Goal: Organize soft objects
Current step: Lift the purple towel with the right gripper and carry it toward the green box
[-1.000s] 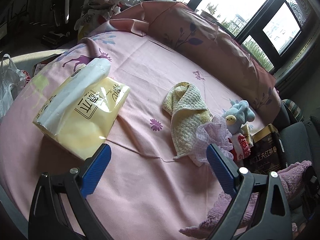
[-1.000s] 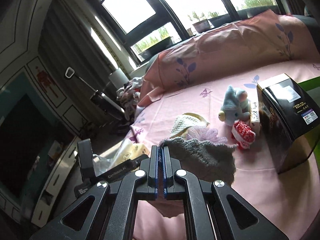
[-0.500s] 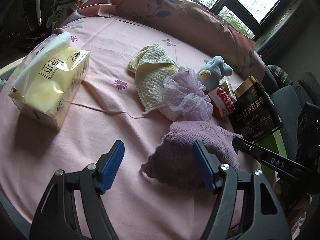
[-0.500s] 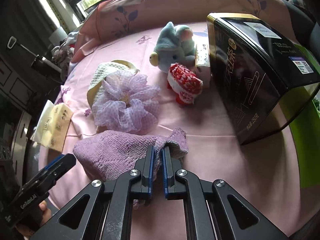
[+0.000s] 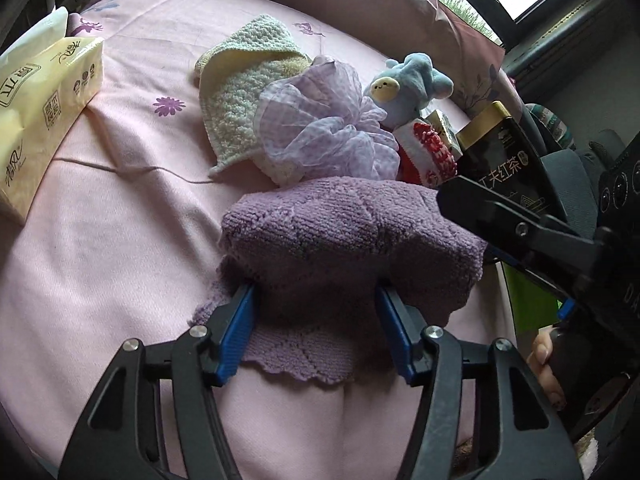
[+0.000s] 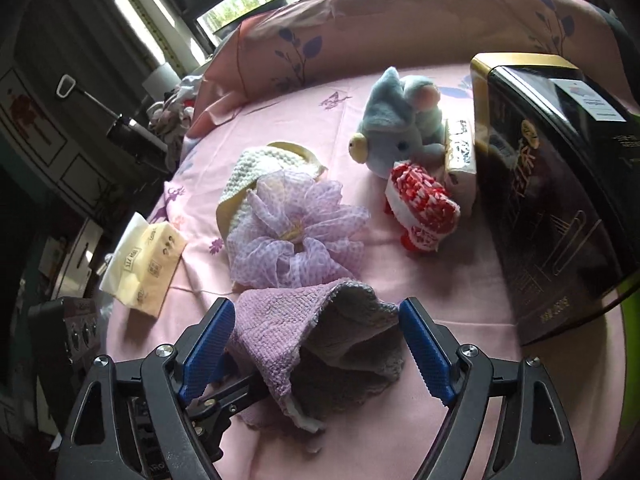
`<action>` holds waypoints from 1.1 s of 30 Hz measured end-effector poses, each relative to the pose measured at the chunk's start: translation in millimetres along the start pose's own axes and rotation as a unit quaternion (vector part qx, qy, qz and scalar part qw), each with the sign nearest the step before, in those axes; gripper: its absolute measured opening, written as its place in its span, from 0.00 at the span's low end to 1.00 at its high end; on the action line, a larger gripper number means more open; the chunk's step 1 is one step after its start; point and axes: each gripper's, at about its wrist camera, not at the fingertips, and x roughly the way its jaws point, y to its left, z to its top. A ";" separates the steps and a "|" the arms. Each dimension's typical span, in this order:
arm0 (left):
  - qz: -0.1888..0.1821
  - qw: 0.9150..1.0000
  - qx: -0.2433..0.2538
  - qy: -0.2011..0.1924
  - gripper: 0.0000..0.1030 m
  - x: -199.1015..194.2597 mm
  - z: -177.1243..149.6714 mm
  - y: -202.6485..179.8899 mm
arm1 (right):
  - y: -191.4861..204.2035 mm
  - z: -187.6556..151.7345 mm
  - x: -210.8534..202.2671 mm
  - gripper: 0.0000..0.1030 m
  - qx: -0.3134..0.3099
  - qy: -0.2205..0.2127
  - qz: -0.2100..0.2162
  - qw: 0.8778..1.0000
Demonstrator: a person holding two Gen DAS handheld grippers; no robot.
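Observation:
A purple knitted cloth lies bunched on the pink bedsheet. My left gripper is open with its blue fingers either side of the cloth's near part. My right gripper is open around the same cloth. Beyond it lie a lilac mesh scrunchie on a cream-yellow towel, a blue plush toy and a red-and-white knitted item.
A yellow tissue pack sits at the left. A black tea tin stands at the right beside a small box. A pink pillow lines the far edge under the windows.
My right gripper opened and let the purple cloth go onto the bed. My left gripper moved in close and now straddles the cloth.

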 end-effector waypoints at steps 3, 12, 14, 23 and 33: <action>-0.013 1.000 -0.012 -0.003 0.56 -2.7 0.1 4.4 | -3.0 -3.4 23.6 0.82 0.028 0.027 0.010 0.999; -0.001 1.000 0.018 -0.001 0.56 -2.8 -1.9 -2.1 | -8.7 -20.8 29.2 0.37 0.053 0.063 0.007 0.997; 0.000 1.000 0.026 0.000 0.56 -1.7 -2.7 -4.0 | -9.8 -21.3 27.4 0.31 0.054 0.069 0.028 0.996; -0.021 0.998 0.055 -0.005 0.48 -6.6 -9.5 -18.0 | 0.1 -26.7 25.5 0.28 0.064 0.084 0.096 0.990; -0.057 0.992 0.085 -0.070 0.47 -36.5 -11.4 -30.5 | 18.0 -22.2 -12.0 0.28 0.016 0.020 0.104 0.994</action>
